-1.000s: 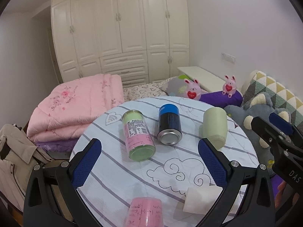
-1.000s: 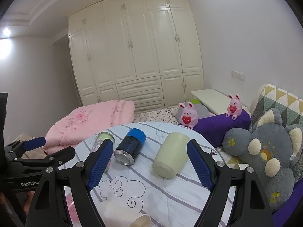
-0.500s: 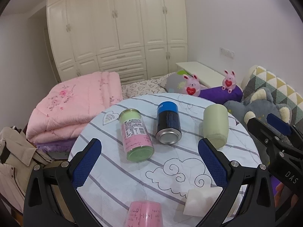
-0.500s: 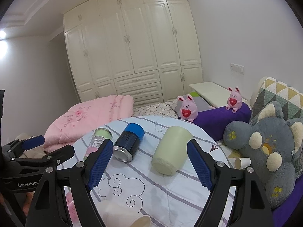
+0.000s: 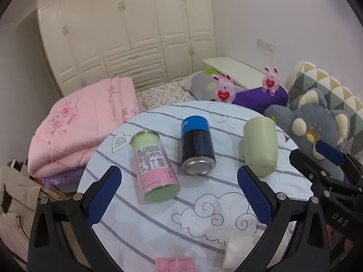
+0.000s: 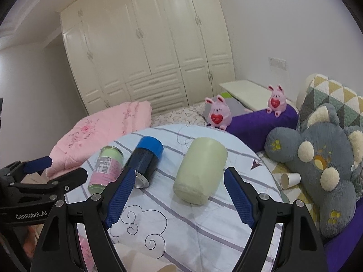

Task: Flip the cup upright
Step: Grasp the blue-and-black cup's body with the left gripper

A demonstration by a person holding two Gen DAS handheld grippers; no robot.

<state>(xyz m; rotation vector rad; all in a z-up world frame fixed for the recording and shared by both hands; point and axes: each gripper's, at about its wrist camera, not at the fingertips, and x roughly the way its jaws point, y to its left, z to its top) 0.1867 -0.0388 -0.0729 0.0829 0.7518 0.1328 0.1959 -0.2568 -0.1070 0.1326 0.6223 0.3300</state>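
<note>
Right gripper [image 6: 179,198] frames toppled cup [image 6: 199,170].

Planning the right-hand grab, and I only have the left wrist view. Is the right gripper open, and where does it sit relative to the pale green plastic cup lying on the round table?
Observer: The right gripper is open with its jaws wide. The near end of the pale green plastic cup shows between its fingertips, with no contact visible.
Operator: Any cups outside my frame?
Observer: Yes. A small white paper cup lies on its side on the bed, beside the grey plush toy and off the round table.
Operator: What's the whitish thing at my bottom edge?
Observer: It's a beige paper cup on its side near the table's front edge.
</note>
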